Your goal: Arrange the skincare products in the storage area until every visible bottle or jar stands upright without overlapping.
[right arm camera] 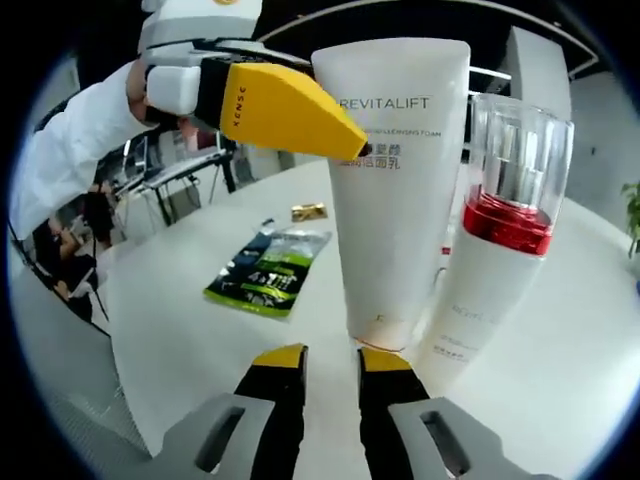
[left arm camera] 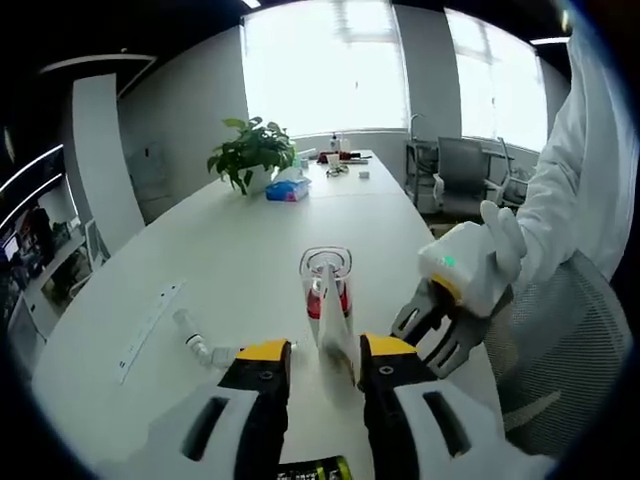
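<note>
On the long white table [left arm camera: 230, 270], the left gripper [left arm camera: 325, 362] clenches its yellow-tipped jaws on the crimped end of a white Revitalift squeeze tube [right arm camera: 395, 180], which stands cap-down. Just beside it stands a white pump bottle with a red collar and clear cap [right arm camera: 495, 250], upright. The right gripper [right arm camera: 330, 360] hovers near the tube's base, jaws released with a narrow gap. A small white bottle, possibly a dropper, [left arm camera: 195, 343] lies on its side nearby. A green sachet [right arm camera: 265, 270] lies flat on the table.

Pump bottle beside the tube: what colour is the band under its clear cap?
Red, on a white pump bottle; clearest in the right gripper view.
</note>
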### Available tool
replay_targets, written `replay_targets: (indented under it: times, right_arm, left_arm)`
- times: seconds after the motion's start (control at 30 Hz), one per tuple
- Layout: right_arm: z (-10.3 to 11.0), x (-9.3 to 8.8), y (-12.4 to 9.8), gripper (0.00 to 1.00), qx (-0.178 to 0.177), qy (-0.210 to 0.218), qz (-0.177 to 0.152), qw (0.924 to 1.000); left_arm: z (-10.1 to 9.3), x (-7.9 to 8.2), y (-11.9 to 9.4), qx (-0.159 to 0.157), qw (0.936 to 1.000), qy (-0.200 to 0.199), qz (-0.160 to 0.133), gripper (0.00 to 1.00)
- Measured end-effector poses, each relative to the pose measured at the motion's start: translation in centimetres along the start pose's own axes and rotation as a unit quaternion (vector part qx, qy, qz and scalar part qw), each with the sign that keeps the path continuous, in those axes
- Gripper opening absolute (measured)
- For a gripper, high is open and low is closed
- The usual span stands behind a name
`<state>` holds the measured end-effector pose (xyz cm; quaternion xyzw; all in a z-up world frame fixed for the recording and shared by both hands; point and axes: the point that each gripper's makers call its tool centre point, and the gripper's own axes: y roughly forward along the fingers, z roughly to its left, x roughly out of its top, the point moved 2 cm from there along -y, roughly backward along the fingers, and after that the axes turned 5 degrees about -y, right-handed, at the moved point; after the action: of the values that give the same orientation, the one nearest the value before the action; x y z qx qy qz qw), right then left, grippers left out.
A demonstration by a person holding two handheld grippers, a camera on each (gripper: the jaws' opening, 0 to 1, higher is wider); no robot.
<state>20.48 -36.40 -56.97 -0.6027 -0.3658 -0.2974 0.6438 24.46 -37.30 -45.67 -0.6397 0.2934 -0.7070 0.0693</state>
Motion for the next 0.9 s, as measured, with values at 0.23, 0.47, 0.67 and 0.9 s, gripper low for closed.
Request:
replay_targets:
  times: [0.23,0.47,0.67,0.9]
  right_arm:
    - [0.2,0.3,-1.3,0.20,0.001,0.000,-0.001,1.0000]
    - [0.4,1.0,-2.5,0.31,0.003,0.004,-0.008,0.9999]
    - [0.8,1.3,-3.6,0.46,0.009,-0.001,-0.011,0.9999]
    - [1.1,1.7,-5.2,0.63,0.015,-0.005,-0.017,0.9997]
  left_arm:
    - [0.1,-0.4,-0.4,0.023,0.9994,-0.025,-0.002,0.35]
    - [-0.1,-0.7,-1.4,0.047,0.9973,-0.056,-0.011,0.44]
    - [-0.3,-1.0,-2.4,0.076,0.9936,-0.082,-0.018,0.58]
    - [-1.4,-2.8,-6.5,0.132,0.9825,-0.128,-0.027,0.70]
